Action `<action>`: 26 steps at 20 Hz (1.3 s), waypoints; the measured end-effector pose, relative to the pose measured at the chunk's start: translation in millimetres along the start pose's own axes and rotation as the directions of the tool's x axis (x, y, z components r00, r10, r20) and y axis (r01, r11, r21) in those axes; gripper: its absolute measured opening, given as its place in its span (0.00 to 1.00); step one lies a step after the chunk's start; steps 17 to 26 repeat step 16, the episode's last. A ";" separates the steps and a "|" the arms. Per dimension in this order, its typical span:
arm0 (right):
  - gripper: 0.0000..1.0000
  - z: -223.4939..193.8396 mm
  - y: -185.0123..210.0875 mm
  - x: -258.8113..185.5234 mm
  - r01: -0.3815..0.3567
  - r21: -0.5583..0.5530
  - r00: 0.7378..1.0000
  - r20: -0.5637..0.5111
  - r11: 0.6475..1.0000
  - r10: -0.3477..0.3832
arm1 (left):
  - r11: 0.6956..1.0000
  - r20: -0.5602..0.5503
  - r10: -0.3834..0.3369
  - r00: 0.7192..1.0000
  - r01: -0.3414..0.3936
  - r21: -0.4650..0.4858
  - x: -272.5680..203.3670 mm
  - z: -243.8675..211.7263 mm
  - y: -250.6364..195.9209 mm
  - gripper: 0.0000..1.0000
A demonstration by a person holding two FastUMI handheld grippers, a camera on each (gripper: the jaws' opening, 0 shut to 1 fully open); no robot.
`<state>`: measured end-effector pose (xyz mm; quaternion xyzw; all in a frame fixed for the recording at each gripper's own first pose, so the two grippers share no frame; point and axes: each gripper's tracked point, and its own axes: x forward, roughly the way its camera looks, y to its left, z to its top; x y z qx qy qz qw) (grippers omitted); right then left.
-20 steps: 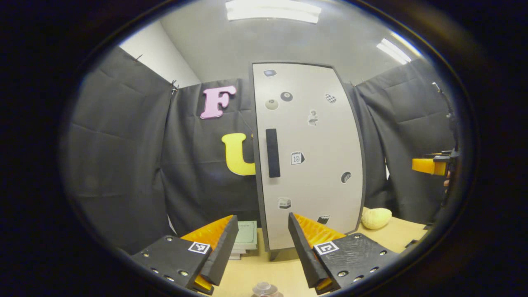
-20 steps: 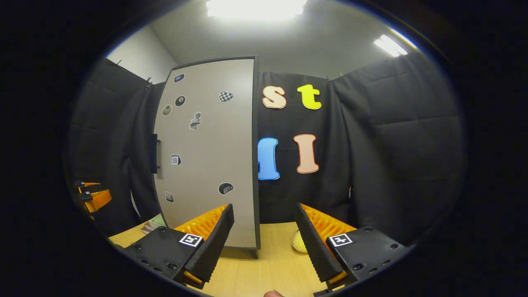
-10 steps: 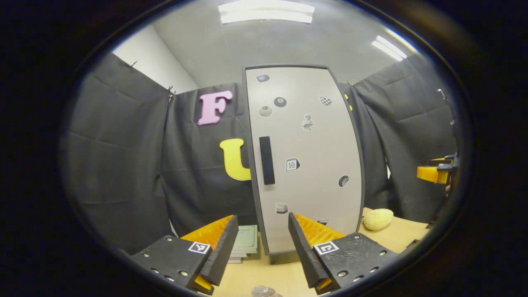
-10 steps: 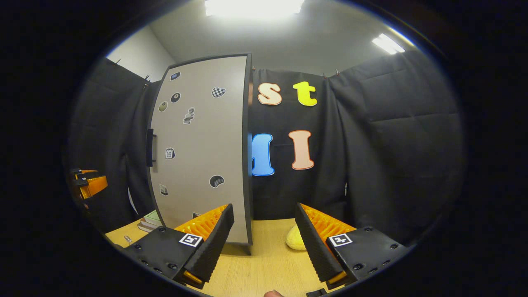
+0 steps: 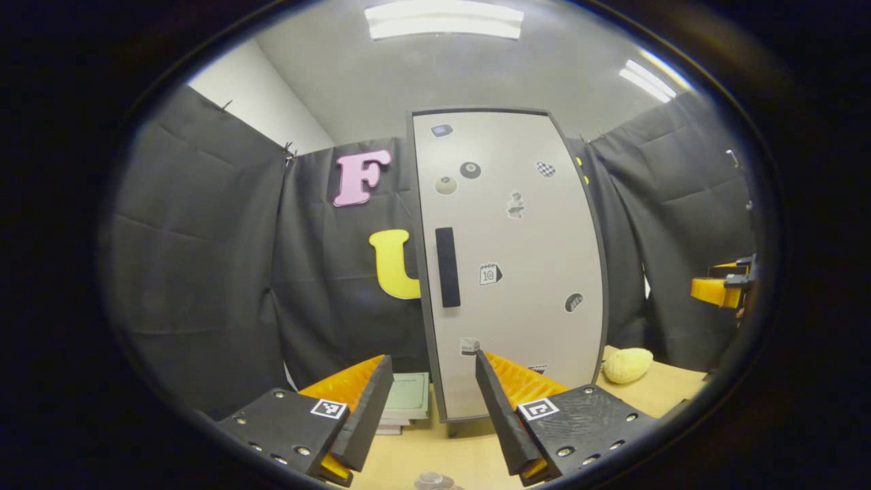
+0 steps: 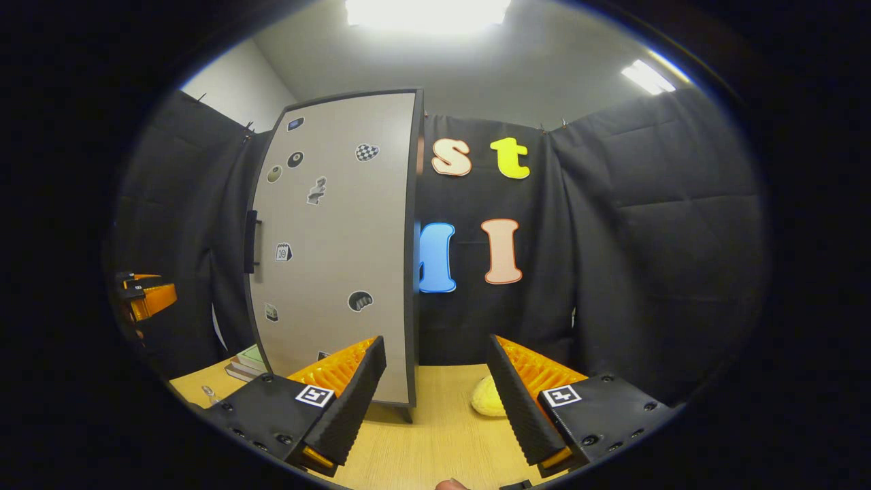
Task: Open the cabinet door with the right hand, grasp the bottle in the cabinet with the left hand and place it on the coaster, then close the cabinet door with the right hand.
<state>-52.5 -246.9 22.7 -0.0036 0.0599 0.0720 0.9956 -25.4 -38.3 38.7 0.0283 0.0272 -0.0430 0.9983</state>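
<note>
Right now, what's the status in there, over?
Left gripper open, empty. Right gripper open, short of the cabinet door. Door shut, handle untouched. Nothing in the way.
</note>
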 end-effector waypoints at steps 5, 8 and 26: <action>0.95 4.0 6.0 -2.6 -0.015 -0.006 1.000 0.008 1.000 0.015 | 1.000 0.006 0.015 1.000 -0.015 0.003 -5.5 -0.3 8.2 0.76; 0.95 5.6 11.0 -2.6 -0.022 -0.009 1.000 0.010 1.000 0.023 | 1.000 0.000 0.017 1.000 -0.017 -0.007 -6.0 -4.1 10.8 0.76; 0.95 13.4 14.0 -4.2 -0.019 -0.022 0.999 0.025 1.000 0.019 | 1.000 0.006 0.026 1.000 -0.026 -0.013 -5.0 -4.6 18.7 0.76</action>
